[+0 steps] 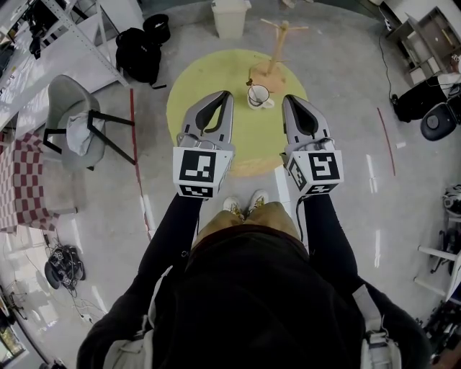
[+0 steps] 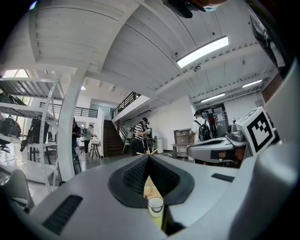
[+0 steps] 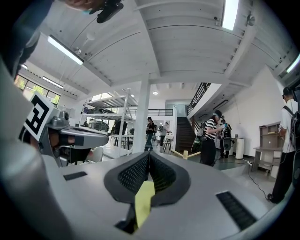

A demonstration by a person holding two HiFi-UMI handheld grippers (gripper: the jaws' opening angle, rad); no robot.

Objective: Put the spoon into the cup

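A white cup (image 1: 258,96) stands on the round yellow table (image 1: 209,79), close to a wooden mug stand (image 1: 277,43). I cannot make out a spoon with certainty; a small brown thing shows at the cup's rim. My left gripper (image 1: 227,95) hovers level just left of the cup, shut with nothing between its pads. My right gripper (image 1: 288,99) hovers just right of the cup, also shut and empty. In the left gripper view the cup (image 2: 155,205) shows low below the closed left gripper (image 2: 148,156). In the right gripper view only yellow table shows under the closed right gripper (image 3: 149,153).
A grey chair (image 1: 72,119) stands left of the table, with a black bag (image 1: 137,54) behind it and a white bin (image 1: 230,18) at the far side. Metal shelving (image 1: 65,29) runs along the left. Several people (image 2: 138,136) stand in the distance.
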